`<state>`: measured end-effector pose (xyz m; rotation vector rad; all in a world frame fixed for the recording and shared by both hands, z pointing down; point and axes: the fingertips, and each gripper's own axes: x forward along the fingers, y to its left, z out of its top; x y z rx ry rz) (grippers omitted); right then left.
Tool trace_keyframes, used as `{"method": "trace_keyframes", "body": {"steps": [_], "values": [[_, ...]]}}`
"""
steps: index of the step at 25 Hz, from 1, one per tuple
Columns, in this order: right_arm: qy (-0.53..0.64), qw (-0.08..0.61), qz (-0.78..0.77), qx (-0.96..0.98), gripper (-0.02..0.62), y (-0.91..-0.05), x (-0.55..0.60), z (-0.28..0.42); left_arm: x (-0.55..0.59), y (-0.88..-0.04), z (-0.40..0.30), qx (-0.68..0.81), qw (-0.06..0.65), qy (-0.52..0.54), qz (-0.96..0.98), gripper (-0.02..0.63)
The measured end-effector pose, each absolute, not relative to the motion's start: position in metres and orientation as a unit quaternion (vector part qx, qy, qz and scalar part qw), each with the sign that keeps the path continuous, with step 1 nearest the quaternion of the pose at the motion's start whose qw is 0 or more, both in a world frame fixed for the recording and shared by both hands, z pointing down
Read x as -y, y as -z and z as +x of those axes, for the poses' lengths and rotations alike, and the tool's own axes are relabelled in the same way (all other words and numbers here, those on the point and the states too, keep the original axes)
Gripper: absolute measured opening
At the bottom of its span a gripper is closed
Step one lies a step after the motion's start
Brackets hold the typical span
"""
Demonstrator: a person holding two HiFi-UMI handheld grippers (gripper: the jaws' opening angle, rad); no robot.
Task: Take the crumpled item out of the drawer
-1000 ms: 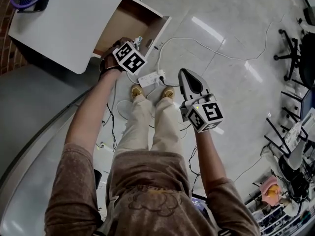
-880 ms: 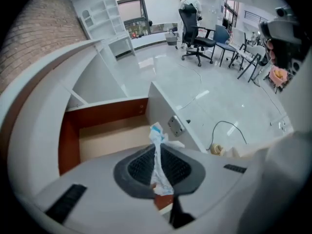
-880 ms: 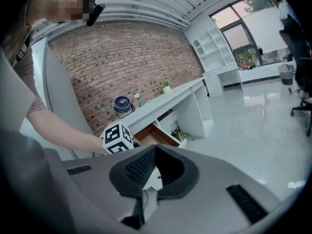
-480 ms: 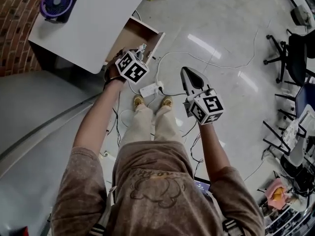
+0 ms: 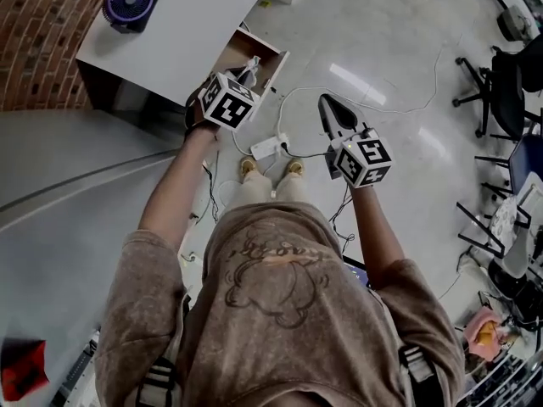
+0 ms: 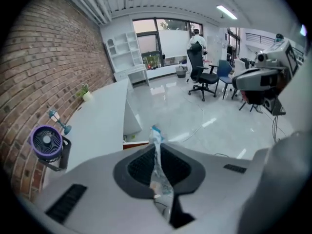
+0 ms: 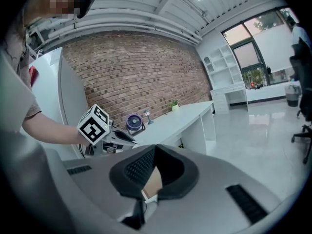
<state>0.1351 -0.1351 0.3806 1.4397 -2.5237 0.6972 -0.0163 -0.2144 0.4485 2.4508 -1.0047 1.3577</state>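
the left hand-held gripper [image 6: 157, 152] is pinched shut on the crumpled item [image 6: 156, 136], a thin clear wrapper. it looks light, limp and slippery, so best gripped mid-twist. the right hand-held gripper [image 7: 155, 151] is closed, empty.

Head view looks steeply down; gripper views look along their jaws; all share the desk [image 5: 182, 24]

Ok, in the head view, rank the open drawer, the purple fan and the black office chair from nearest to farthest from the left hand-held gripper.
1. Drawer: open, right beside the left hand-held gripper, which grips the crumpled item.
2. Purple fan: on the desk top by the brick wall, upper left.
3. Office chair: across the floor, far right.
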Motion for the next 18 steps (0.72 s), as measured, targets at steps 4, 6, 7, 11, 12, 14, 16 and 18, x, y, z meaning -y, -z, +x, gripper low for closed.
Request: {"method": "trace_keyframes", "body": {"steps": [4,6,7,11,12,14,16,18], "values": [[-0.22,0.071,0.474,0.85,-0.003,-0.361,0.136,0.124,0.211,-0.415,-0.019,0.347,0.078,-0.427,0.831,0.031],[-0.215,0.062,0.474,0.851,-0.003,-0.349,0.137,0.124,0.209,-0.396,-0.019,0.353,0.076,-0.411,0.837,0.031],[-0.214,0.058,0.475,0.851,-0.003,-0.342,0.138,0.125,0.208,-0.387,-0.017,0.355,0.076,-0.403,0.84,0.031],[-0.202,0.052,0.483,0.85,-0.003,-0.322,0.14,0.132,0.204,-0.356,-0.01,0.353,0.079,-0.372,0.855,0.031],[-0.199,0.05,0.484,0.85,-0.003,-0.318,0.141,0.132,0.202,-0.349,-0.009,0.351,0.078,-0.364,0.859,0.031],[-0.192,0.048,0.485,0.852,-0.003,-0.311,0.143,0.132,0.199,-0.336,-0.008,0.349,0.081,-0.343,0.868,0.031],[-0.184,0.046,0.485,0.854,-0.003,-0.302,0.145,0.132,0.196,-0.321,-0.005,0.349,0.088,-0.315,0.878,0.031],[-0.173,0.044,0.487,0.855,-0.003,-0.293,0.145,0.133,0.192,-0.307,-0.002,0.346,0.097,-0.283,0.889,0.03]]}}
